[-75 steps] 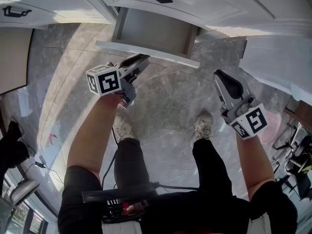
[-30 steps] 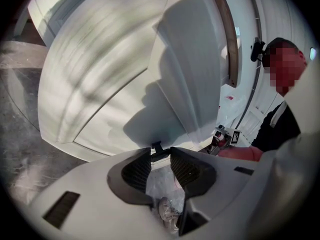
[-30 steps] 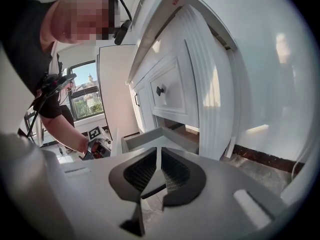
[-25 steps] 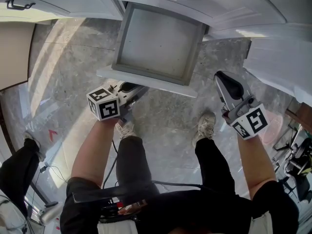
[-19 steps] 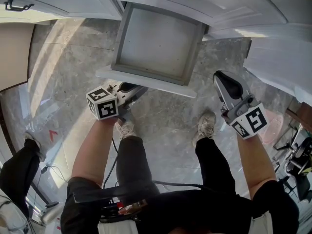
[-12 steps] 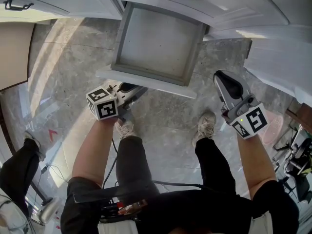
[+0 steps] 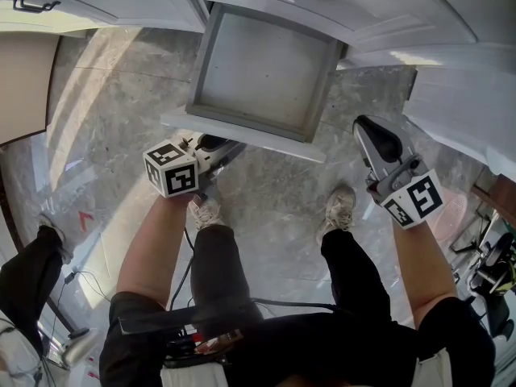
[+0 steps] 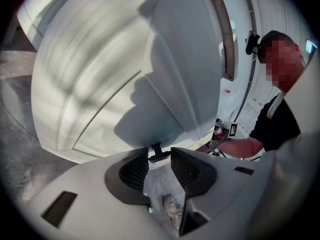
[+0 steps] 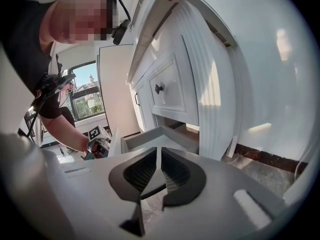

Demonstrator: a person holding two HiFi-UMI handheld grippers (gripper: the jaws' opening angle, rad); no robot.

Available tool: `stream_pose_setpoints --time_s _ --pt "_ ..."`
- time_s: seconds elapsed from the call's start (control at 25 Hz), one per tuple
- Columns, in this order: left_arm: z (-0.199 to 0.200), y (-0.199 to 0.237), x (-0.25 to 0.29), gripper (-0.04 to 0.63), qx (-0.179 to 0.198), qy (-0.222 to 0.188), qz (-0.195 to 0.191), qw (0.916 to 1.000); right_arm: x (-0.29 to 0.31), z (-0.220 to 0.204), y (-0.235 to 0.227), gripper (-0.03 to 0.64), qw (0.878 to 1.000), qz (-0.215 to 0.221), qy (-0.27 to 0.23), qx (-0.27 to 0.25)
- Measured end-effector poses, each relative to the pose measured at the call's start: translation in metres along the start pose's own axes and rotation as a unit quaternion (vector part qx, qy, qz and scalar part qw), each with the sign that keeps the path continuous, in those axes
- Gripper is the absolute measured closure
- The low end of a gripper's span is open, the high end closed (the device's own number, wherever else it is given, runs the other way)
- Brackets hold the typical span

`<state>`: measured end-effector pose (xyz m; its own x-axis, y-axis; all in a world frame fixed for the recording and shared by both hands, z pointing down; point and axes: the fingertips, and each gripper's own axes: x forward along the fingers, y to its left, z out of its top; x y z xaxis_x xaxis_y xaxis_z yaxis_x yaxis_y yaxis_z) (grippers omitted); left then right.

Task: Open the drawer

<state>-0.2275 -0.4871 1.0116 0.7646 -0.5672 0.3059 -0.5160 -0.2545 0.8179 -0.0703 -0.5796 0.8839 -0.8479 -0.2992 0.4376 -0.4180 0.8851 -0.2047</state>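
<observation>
Marble floor [image 7: 113,87], drawer [image 7: 258,63] out — left claw [image 7: 232,146] parted by handle [image 8: 158,157]

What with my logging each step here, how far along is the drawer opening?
Done: the drawer stands pulled well out of the white cabinet, its bare inside showing. In hand: the left gripper sits at the drawer's dark handle, jaws either side of it; a firm grip can't be confirmed. The right gripper hangs idle, empty. Left: probably just letting go.

Grey marbled floor [image 7: 274,192], sunlit patches on its left side. Directly on it: my left shoe [image 7: 203,213], right shoe [image 7: 339,208], small red mark [image 7: 84,215], black cable [image 7: 68,278] far left.
</observation>
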Motion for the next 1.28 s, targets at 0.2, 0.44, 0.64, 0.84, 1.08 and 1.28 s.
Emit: stream_pose_setpoints --time_s 0.2,0.44,0.64,0.84,1.08,1.28 --pt "0.006 -0.002 -0.008 0.468 0.01 -0.002 0.051 0.9986 -0.001 0.009 0.004 0.615 1.0 0.008 -0.001 -0.004" --pt "-0.004 -0.018 -0.036 0.46 -0.003 -0.004 0.099 0.9951 -0.017 0.034 0.012 0.615 1.0 0.017 -0.008 -0.01" --pt "0.012 -0.058 -0.062 0.46 0.008 -0.034 0.107 0.9936 -0.037 0.06 0.015 0.617 1.0 0.01 -0.01 -0.011" --pt "0.067 -0.131 -0.09 0.467 0.057 -0.132 0.084 0.986 -0.061 0.091 0.027 0.618 1.0 0.002 -0.015 0.0" --pt "0.136 -0.219 -0.108 0.595 0.138 -0.188 0.062 0.9704 -0.094 0.146 0.034 0.618 0.999 -0.009 -0.046 0.0" --pt "0.187 -0.299 -0.118 0.595 0.175 -0.206 0.058 0.961 -0.13 0.198 0.048 0.618 0.998 -0.007 -0.062 0.002"
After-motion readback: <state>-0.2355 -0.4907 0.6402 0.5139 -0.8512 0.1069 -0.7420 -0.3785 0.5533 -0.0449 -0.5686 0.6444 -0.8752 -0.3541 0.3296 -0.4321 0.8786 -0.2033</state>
